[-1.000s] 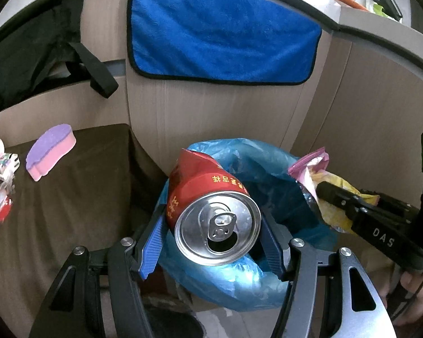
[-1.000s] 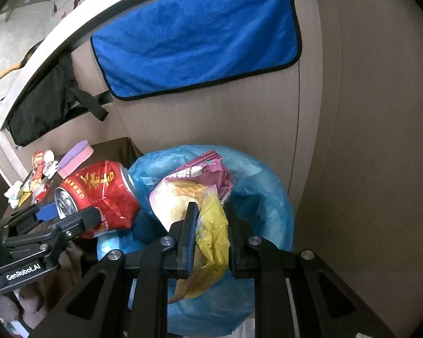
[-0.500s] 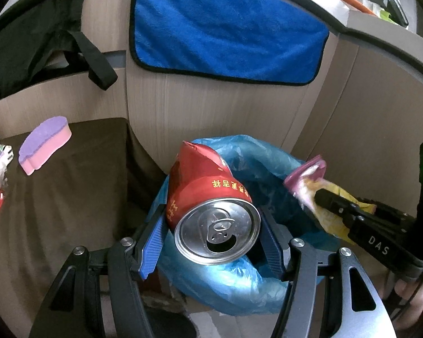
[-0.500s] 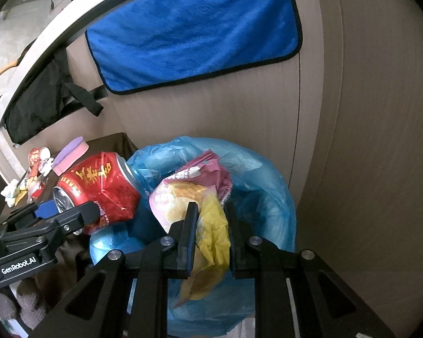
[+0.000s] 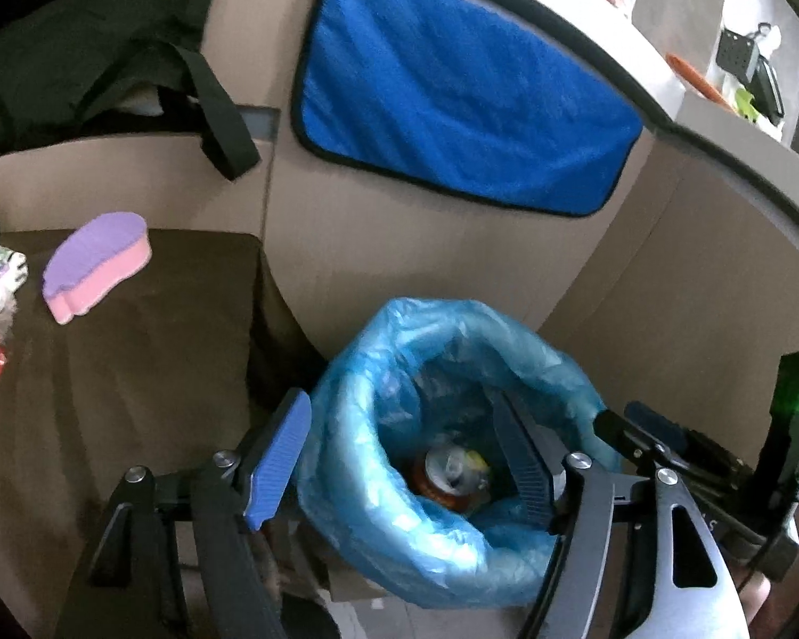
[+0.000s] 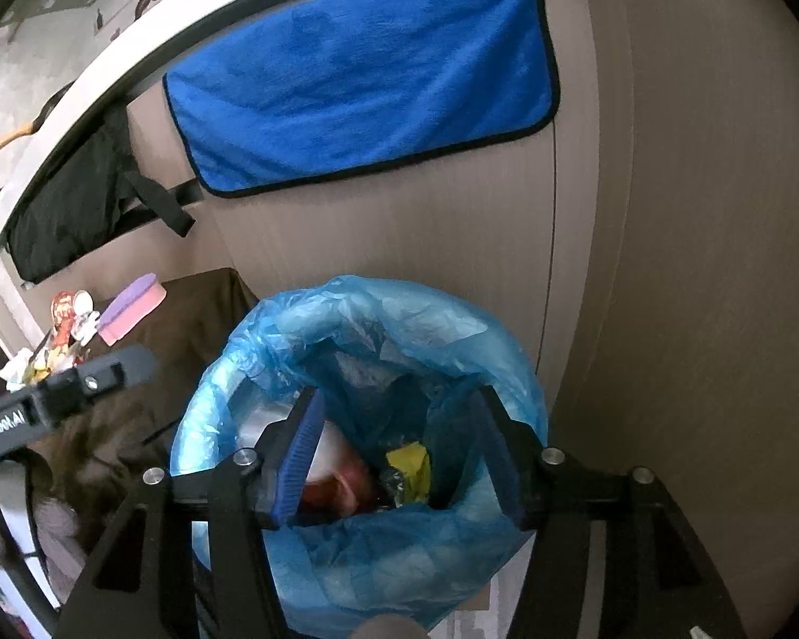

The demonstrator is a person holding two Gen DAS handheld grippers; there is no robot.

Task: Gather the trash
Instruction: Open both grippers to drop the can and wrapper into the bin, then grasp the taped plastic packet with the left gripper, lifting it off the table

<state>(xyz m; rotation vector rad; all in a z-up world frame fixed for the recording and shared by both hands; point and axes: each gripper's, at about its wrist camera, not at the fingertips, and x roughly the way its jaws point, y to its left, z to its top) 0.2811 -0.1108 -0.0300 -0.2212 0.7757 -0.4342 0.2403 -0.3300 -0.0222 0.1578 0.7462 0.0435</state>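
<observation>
With both grippers, left [image 5: 399,458] and right [image 6: 394,458], opening empty above the blue plastic bin bag [image 6: 271,351], we see the light, easily dented red metal can [image 5: 445,482] lying below the fingers inside, best held across its stiff round sides.

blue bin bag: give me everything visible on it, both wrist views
The blue bin bag is thin, translucent, crinkled plastic. Its mouth stands open and its edge is rolled outward into a puffy collar. It stands on the floor against the beige panel wall, beside the brown covered surface. Inside lie a red can, seen end-on, and a yellow wrapper. Both grippers hover over the mouth with jaws opening and nothing between them; whether they touch the plastic cannot be told.
</observation>
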